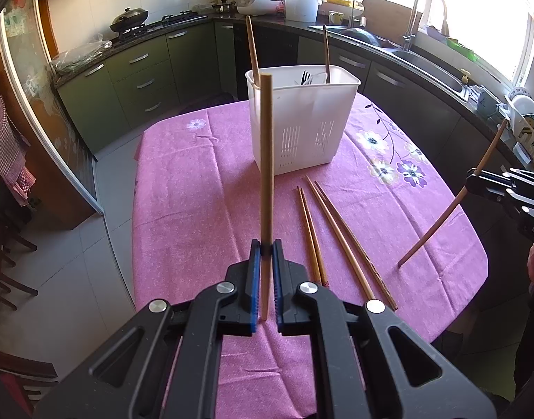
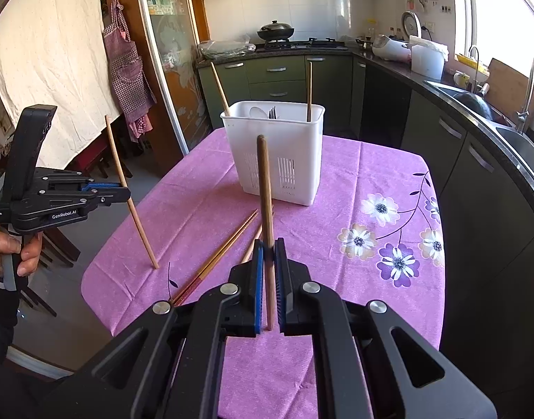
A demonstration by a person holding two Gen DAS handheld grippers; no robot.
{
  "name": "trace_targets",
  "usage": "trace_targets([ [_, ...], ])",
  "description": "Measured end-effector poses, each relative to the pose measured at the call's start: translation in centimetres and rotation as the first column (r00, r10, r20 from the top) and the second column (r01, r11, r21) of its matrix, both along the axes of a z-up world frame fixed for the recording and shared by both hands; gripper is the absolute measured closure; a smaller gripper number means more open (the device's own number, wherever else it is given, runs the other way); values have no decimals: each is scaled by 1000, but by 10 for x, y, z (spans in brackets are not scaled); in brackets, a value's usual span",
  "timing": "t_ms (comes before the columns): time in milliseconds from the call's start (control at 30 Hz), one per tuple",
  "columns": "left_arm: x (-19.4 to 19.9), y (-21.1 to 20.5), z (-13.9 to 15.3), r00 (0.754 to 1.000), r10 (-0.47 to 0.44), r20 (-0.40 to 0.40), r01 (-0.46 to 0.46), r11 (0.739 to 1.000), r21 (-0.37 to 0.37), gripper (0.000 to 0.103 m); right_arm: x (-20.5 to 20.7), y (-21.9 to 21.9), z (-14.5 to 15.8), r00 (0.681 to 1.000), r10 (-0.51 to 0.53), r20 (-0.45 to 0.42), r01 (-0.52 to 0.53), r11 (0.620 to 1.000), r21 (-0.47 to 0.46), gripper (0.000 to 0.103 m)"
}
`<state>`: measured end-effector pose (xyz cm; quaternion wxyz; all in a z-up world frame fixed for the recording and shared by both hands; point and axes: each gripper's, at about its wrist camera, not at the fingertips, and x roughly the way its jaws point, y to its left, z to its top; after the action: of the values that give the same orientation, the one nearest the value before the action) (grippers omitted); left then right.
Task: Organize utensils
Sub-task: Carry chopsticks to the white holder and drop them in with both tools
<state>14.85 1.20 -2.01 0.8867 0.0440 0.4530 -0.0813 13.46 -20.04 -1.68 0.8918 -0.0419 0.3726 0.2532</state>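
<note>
In a home kitchen, we hold two chopsticks at once over a table under a pink cloth [image 1: 183, 181]. The left gripper [image 1: 266, 248] is clamped on a pale chopstick [image 1: 266, 160], standing nearly upright, its lower end close above the cloth. The right gripper [image 2: 268, 246] is clamped on a darker chopstick [image 2: 265, 188], also close to upright; seen from the left it leans outward, tip down near the cloth.

The white holder [image 1: 302, 129] stands straight ahead of both grippers, toward the far end of the table, with two chopsticks and some cutlery already poking above its rim. Four more chopsticks [image 1: 333, 234] lie flat on the cloth between the two grippers and the holder, pointing roughly at it.

We judge the coming move a lift-and-carry forward: each stick's long axis already runs near vertical, matching the holder's open top, so little turning is needed. Neither hand looks clearly nearer; the left one seems lined up with the holder's left corner, the right one with its middle
</note>
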Motion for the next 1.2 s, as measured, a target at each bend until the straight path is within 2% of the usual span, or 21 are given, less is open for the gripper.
trace_targets([
  [433,1,1,6,1000,-6,10,6,1000,-2,96,2,2,5,1000,7,-2,-7,1000,3,96],
  [767,2,-2,21,999,-13,30,14,1000,-9,96,4,9,25,999,35,12,-35,999,10,96],
  [967,5,-9,58,996,-32,83,34,999,-19,96,14,11,68,997,37,65,-39,999,34,96],
  [1200,23,-26,129,974,-55,220,60,998,-17,96,41,11,133,987,19,158,-34,995,94,96],
])
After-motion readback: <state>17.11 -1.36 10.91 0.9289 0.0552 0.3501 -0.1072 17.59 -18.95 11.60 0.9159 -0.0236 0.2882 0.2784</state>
